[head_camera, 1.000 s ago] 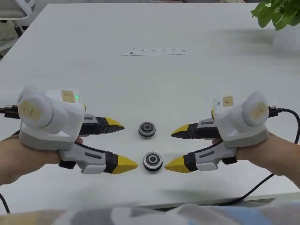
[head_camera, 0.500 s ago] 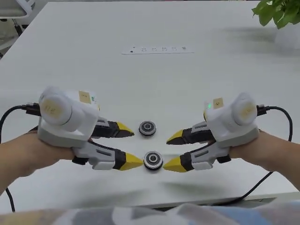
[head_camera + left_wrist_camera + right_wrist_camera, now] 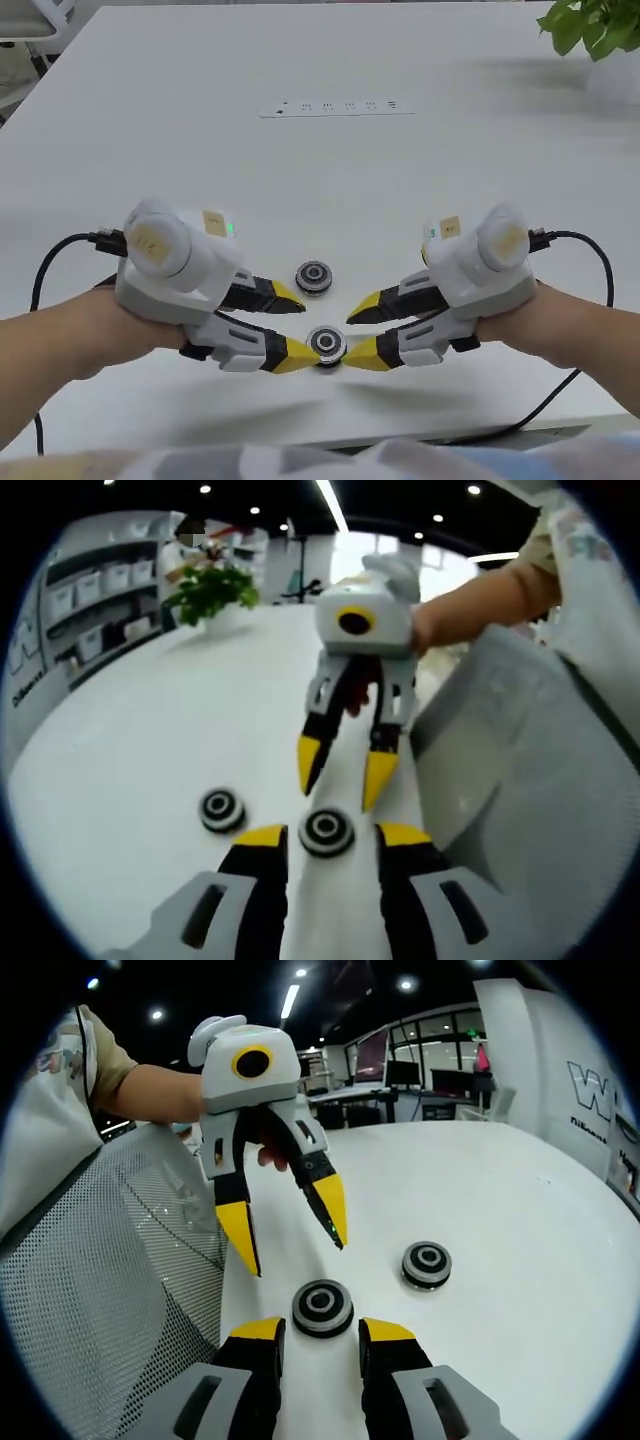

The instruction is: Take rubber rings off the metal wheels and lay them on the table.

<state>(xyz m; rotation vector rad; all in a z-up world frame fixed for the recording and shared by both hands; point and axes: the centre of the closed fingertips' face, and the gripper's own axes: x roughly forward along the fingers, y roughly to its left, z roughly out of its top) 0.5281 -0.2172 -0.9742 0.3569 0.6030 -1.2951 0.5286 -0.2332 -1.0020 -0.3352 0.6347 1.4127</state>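
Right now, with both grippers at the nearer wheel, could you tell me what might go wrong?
1. The left gripper and right gripper, both open, face the near metal wheel from opposite sides, tips close together; they may clash or push it aside.
2. That wheel lies loose and flat; a nudge could slide it into the far metal wheel or toward the edge of the table.

Plant (image 3: 590,25) cut off by head view's edge.

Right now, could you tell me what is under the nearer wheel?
The white table: the nearer wheel lies flat on it. The patch directly beneath is covered by the wheel itself.
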